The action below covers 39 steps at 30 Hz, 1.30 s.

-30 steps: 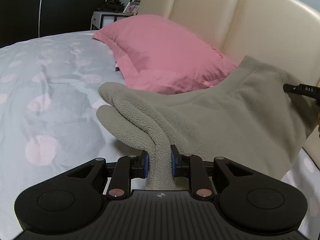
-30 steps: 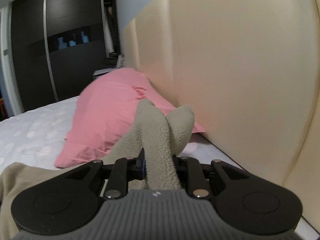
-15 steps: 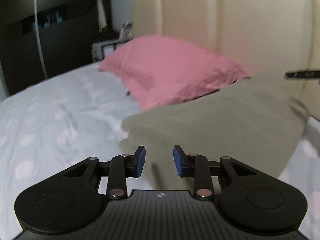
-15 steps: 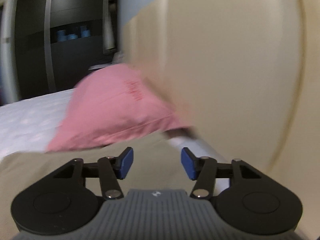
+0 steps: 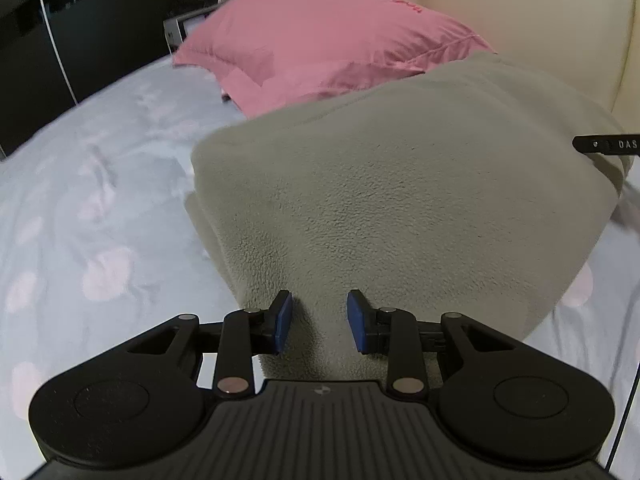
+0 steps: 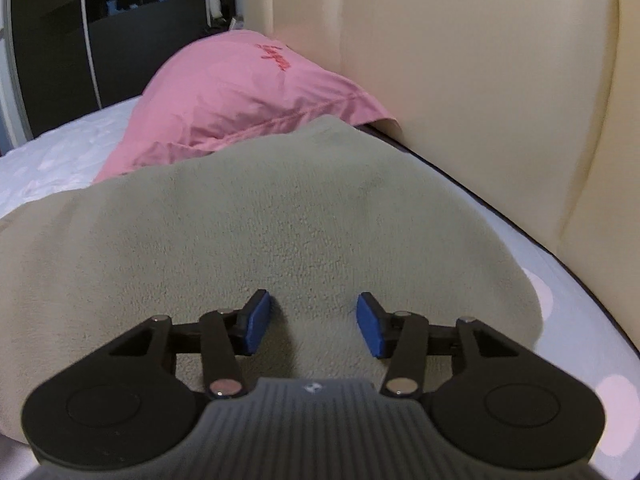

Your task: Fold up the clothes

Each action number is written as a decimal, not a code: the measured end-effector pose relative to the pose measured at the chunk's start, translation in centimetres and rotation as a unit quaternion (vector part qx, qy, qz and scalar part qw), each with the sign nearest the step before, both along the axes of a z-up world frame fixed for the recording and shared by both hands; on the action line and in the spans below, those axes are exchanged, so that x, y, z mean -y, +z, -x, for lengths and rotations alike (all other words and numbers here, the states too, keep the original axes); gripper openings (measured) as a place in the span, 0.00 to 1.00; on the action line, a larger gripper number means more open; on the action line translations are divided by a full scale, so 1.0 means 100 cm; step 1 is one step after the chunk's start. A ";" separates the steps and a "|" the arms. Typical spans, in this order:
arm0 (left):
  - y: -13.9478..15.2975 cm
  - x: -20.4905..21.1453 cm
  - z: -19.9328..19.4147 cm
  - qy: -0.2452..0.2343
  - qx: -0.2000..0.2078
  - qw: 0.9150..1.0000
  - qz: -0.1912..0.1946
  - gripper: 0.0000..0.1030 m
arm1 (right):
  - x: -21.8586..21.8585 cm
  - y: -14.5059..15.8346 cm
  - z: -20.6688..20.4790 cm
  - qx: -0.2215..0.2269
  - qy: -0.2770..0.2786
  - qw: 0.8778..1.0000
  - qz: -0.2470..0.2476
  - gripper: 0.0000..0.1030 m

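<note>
Both claws, left claw and right claw, released the fleece, now open

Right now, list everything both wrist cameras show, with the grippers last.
fleece garment: one, grey-green, folded flat on the bed under both grippers, its far edge against the pillow.
pillow: one, pink with red stitched lettering, at the head of the bed.
bedsheet: one, pale with pink spots, covering the mattress.
headboard: one, cream, padded panels, behind the pillow.
wardrobe: one, dark, far left.
nightstand: one, beside the bed, with a small picture frame on it.
left gripper: black with blue pads, open over the fleece.
right gripper: black with blue pads, open over the fleece.
</note>
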State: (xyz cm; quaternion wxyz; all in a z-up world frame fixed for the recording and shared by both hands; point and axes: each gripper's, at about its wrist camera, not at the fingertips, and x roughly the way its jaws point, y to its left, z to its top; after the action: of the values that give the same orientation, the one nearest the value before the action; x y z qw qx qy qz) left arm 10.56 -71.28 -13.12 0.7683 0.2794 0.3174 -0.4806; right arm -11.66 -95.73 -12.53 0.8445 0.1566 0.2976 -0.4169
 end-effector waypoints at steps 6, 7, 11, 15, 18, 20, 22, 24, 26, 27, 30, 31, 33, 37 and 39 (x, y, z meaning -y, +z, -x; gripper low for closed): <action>0.039 -0.037 0.032 -0.027 0.009 0.999 0.041 0.45 | -0.040 0.031 0.009 -0.017 0.009 1.000 0.008 0.56; 0.048 -0.044 0.039 -0.032 0.022 0.998 0.048 0.46 | -0.048 0.037 0.012 -0.017 0.009 1.000 0.000 0.58; 0.086 -0.076 0.065 -0.044 0.043 0.995 0.084 0.52 | -0.094 0.070 0.018 -0.021 0.023 0.999 0.010 0.72; 0.122 -0.110 0.086 -0.044 0.050 0.992 0.109 0.61 | -0.150 0.106 0.025 -0.017 0.049 0.999 0.012 0.75; 0.140 -0.131 0.101 -0.040 0.052 0.992 0.106 0.65 | -0.189 0.129 0.031 -0.013 0.057 0.998 0.014 0.78; 0.149 -0.146 0.109 -0.038 0.048 0.993 0.105 0.66 | -0.217 0.142 0.038 -0.014 0.062 0.998 0.017 0.81; 0.157 -0.163 0.117 -0.041 0.034 0.992 0.114 0.67 | -0.245 0.154 0.043 -0.020 0.064 0.998 0.021 0.82; 0.164 -0.178 0.124 -0.032 0.024 0.991 0.125 0.69 | -0.269 0.161 0.051 -0.031 0.064 0.997 0.025 0.83; 0.168 -0.191 0.131 -0.016 0.020 0.991 0.133 0.74 | -0.294 0.167 0.060 -0.030 0.060 0.997 0.031 0.84; 0.170 -0.198 0.133 -0.013 0.016 0.990 0.136 0.74 | -0.305 0.170 0.066 -0.027 0.058 0.997 0.033 0.84; 0.171 -0.213 0.140 -0.005 0.000 0.990 0.140 0.74 | -0.335 0.178 0.084 -0.007 0.045 0.999 0.022 0.85; 0.171 -0.217 0.143 -0.003 0.001 0.990 0.143 0.74 | -0.343 0.179 0.089 0.000 0.040 0.999 0.017 0.85; 0.172 -0.226 0.149 0.000 0.002 0.989 0.148 0.74 | -0.359 0.179 0.098 0.005 0.033 0.999 0.018 0.88; 0.165 -0.237 0.165 0.009 0.015 0.989 0.146 0.74 | -0.383 0.173 0.112 0.023 0.014 1.000 0.016 0.89; 0.161 -0.243 0.173 0.012 0.020 0.989 0.146 0.74 | -0.392 0.167 0.116 0.030 0.012 0.999 0.014 0.89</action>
State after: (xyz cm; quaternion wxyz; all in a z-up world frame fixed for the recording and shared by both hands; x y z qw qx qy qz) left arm -6.71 -47.03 3.00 0.8131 0.1698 0.2314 -0.5064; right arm -23.27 -56.58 4.13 0.8600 0.1537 0.2685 -0.4058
